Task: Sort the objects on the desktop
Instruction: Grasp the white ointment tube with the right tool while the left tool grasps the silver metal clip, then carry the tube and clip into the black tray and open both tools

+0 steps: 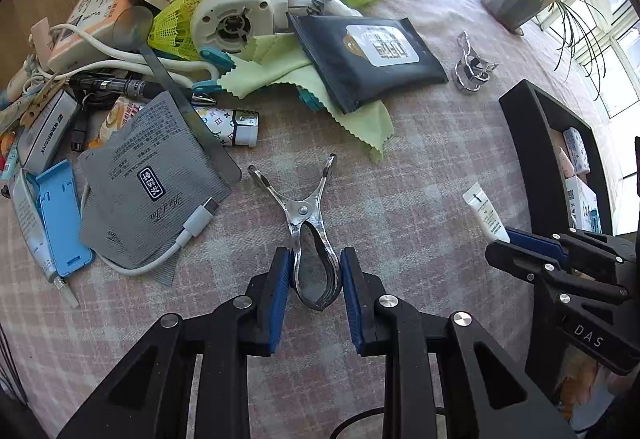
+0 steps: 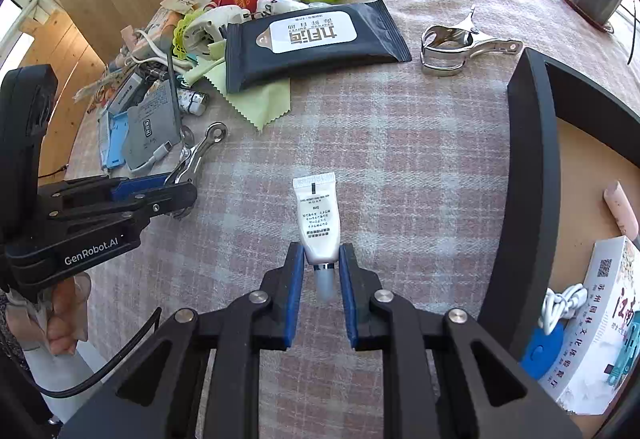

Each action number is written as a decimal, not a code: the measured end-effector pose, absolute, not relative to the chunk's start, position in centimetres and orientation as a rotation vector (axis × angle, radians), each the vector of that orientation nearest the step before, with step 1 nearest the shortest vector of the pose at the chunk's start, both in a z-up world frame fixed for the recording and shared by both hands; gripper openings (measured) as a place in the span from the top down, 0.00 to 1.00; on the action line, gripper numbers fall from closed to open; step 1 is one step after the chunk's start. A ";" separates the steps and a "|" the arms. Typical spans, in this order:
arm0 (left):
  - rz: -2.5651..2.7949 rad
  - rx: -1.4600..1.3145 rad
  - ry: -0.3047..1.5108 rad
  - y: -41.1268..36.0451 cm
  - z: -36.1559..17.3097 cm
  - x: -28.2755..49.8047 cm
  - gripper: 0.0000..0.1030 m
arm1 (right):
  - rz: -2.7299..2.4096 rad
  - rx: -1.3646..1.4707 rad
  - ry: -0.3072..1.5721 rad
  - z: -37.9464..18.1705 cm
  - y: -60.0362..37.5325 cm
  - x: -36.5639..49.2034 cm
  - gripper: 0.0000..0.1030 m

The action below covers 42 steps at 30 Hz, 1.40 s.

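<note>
From the left wrist, the left gripper pinches the looped end of a metal clip that lies on the checked tablecloth, its two handles pointing away. A dark wipes pack lies beyond.

From the right wrist, the right gripper is pressed against the cap end of a small white tube, beside the black tray.

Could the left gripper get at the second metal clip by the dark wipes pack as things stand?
Probably not yet: the left gripper is already shut on a metal clip. The second clip lies in the open on the cloth, unobstructed.
</note>
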<state>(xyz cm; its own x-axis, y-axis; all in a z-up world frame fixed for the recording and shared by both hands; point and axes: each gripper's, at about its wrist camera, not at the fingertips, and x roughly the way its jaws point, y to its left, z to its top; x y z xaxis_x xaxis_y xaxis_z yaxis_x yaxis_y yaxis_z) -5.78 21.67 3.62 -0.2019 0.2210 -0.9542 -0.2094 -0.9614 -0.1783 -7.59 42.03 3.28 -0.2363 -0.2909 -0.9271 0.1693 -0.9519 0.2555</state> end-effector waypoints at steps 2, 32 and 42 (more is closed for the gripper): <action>2.248 -1.781 0.002 21.8 3.7 -5.6 0.77 | -2.277 1.728 -0.183 3.7 43.1 -5.7 0.83; 1.828 -1.402 0.202 44.0 14.0 0.4 0.77 | -2.850 1.751 -0.579 10.3 65.5 4.4 0.83; 1.773 -1.388 0.282 47.4 13.6 2.8 0.47 | -2.863 1.768 -0.487 11.1 65.7 4.9 0.80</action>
<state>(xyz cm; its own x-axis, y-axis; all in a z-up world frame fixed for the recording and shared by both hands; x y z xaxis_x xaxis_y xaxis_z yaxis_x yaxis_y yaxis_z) 2.81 47.44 13.62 -0.0288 0.4733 -0.8804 -0.7234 -0.6177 -0.3084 4.94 65.75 11.05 -0.4350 0.0682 -0.8978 -0.3614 -0.9265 0.1048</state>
